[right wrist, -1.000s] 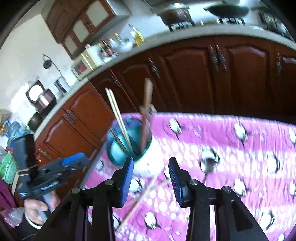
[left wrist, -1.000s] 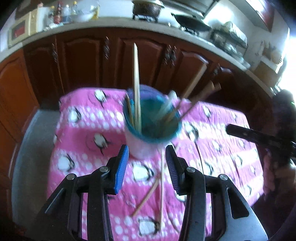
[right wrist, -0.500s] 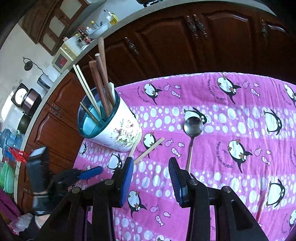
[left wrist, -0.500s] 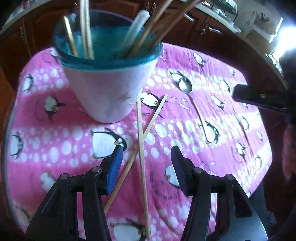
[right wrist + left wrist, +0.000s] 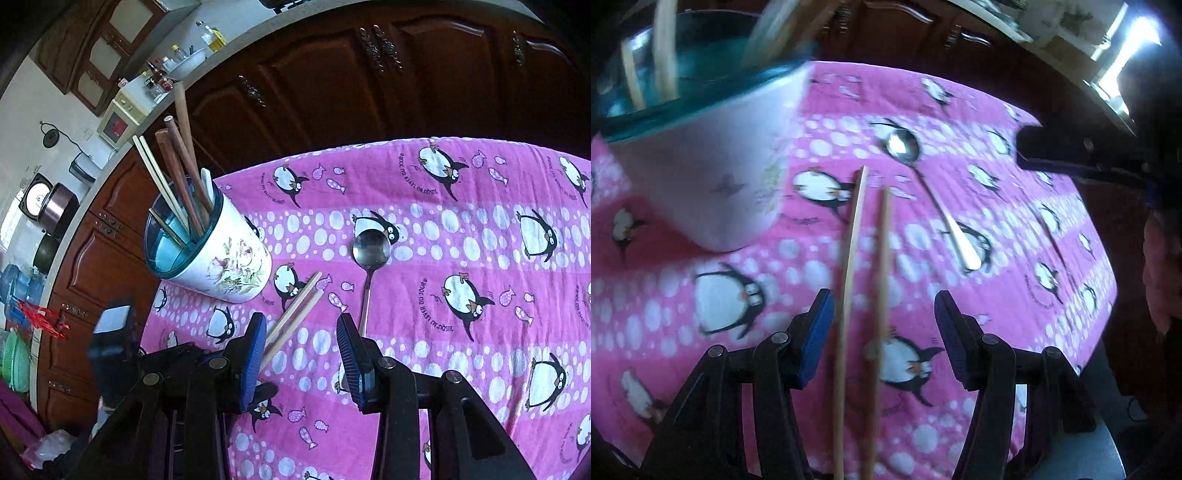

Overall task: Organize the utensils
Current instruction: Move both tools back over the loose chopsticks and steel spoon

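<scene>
A white floral utensil cup [image 5: 221,254] with a teal rim stands on the pink penguin cloth [image 5: 461,229] and holds several chopsticks and wooden utensils; it also shows in the left wrist view [image 5: 701,155]. Two light wooden chopsticks [image 5: 864,295] lie side by side on the cloth, running between the open jaws of my left gripper [image 5: 884,332]; they also show in the right wrist view [image 5: 295,314]. A metal spoon [image 5: 369,266] lies right of them, seen also in the left wrist view [image 5: 931,192]. My right gripper [image 5: 301,358] is open and empty above the spoon handle's near end.
Dark wooden cabinets [image 5: 332,81] run behind the table under a counter with bottles and appliances. The cloth's edge drops off at the left [image 5: 155,314] and near sides. The left gripper's body [image 5: 110,347] shows at the table's left edge.
My left gripper has dropped low and forward over the two chopsticks, which now lie between its jaws. My right gripper has come down closer to the cloth near the spoon.
</scene>
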`<state>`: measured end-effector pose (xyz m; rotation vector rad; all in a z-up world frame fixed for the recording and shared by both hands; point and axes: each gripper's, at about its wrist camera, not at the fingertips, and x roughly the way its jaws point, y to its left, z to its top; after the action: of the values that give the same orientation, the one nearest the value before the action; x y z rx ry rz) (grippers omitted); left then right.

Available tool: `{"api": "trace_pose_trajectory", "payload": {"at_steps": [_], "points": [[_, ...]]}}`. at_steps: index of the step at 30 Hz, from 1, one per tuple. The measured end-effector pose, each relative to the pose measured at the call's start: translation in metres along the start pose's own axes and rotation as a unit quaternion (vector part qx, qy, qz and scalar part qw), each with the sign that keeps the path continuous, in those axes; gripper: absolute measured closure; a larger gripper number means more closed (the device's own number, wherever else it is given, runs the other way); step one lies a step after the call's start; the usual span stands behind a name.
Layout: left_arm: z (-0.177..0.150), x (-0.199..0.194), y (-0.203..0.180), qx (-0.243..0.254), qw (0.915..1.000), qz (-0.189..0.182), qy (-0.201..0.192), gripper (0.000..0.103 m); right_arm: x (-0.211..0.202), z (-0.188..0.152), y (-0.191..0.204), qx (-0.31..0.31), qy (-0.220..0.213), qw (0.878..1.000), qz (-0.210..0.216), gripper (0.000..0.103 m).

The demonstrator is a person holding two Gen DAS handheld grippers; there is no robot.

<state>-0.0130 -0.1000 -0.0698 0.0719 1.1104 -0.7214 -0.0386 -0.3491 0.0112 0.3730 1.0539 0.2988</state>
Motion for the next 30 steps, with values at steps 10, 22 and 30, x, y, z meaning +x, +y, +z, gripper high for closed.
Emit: {"api": "trace_pose_trajectory", "payload": {"at_steps": [10, 22, 30], "points": [[-0.015, 0.009, -0.009, 0.030, 0.9971, 0.064, 0.028, 0.047, 0.007, -0.007, -0.016, 0.015, 0.015, 1.000, -0.022, 0.065], [0.013, 0.006, 0.006, -0.029, 0.9926, 0.118, -0.012, 0.047, 0.014, -0.002, -0.016, 0.010, 0.016, 0.999, -0.026, 0.065], [0.009, 0.016, -0.019, 0.031, 0.9931, 0.112, 0.014, 0.047, 0.039, 0.009, -0.034, 0.029, 0.033, 0.998, -0.042, 0.065]]}}
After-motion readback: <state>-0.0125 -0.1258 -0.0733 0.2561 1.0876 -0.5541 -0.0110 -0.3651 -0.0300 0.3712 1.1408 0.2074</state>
